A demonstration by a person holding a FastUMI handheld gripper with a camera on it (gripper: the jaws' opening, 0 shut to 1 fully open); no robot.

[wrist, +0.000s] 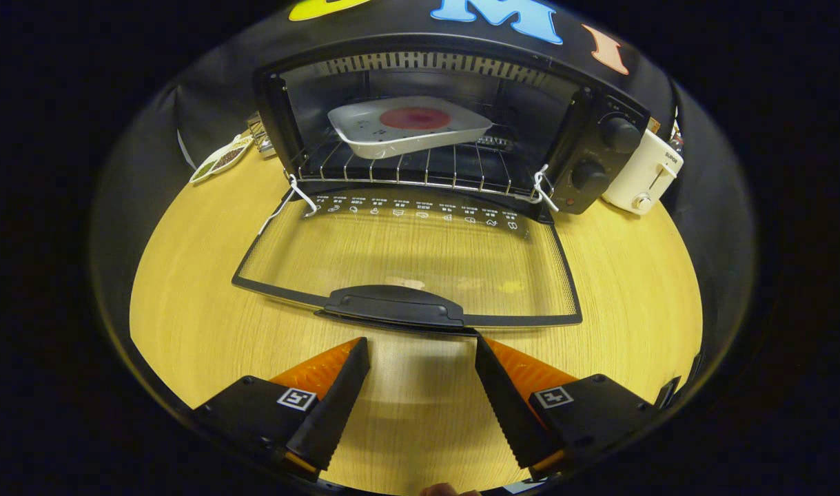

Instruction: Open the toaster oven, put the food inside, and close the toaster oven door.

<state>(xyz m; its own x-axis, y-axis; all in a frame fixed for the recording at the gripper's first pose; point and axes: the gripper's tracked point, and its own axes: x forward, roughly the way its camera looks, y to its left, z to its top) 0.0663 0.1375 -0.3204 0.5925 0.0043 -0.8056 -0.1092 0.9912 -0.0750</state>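
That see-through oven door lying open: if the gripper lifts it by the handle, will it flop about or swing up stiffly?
The door looks like a rigid framed glass pane, so it should probably swing up in one piece on its hinges at the oven. Its black handle looks smooth, so it might slip. The open gripper sits just short of the handle, holding nothing.

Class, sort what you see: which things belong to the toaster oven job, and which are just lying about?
Job: toaster oven; its open door; door handle; white dish of food on the rack; tool, fingers open, empty.

Lying about: white toaster; divided snack dish.
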